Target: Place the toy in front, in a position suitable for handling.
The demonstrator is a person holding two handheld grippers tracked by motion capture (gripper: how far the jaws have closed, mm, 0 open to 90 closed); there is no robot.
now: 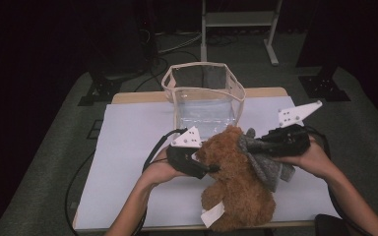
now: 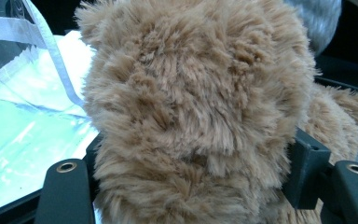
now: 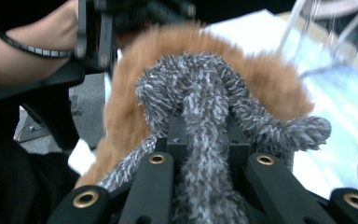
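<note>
A brown teddy bear [image 1: 238, 194] sits upright near the front edge of the white table [image 1: 128, 147]. My left gripper [image 1: 203, 164] is shut on the bear's head from the left; in the left gripper view brown fur [image 2: 191, 102] is pressed between the jaws. A fuzzy grey scarf [image 1: 267, 164] lies over the bear's neck and right shoulder. My right gripper [image 1: 270, 143] is shut on this scarf from the right. In the right gripper view the scarf [image 3: 205, 102] runs between the jaws and loops over the bear [image 3: 261, 79]. The left gripper [image 3: 98, 28] shows beyond it.
A clear plastic bag [image 1: 204, 98] with pale trim stands open just behind the bear, in the middle of the table; its wall [image 2: 18, 116] is close on the left in the left gripper view. A white tag [image 1: 211, 215] hangs at the bear's base. Cables trail off the left side.
</note>
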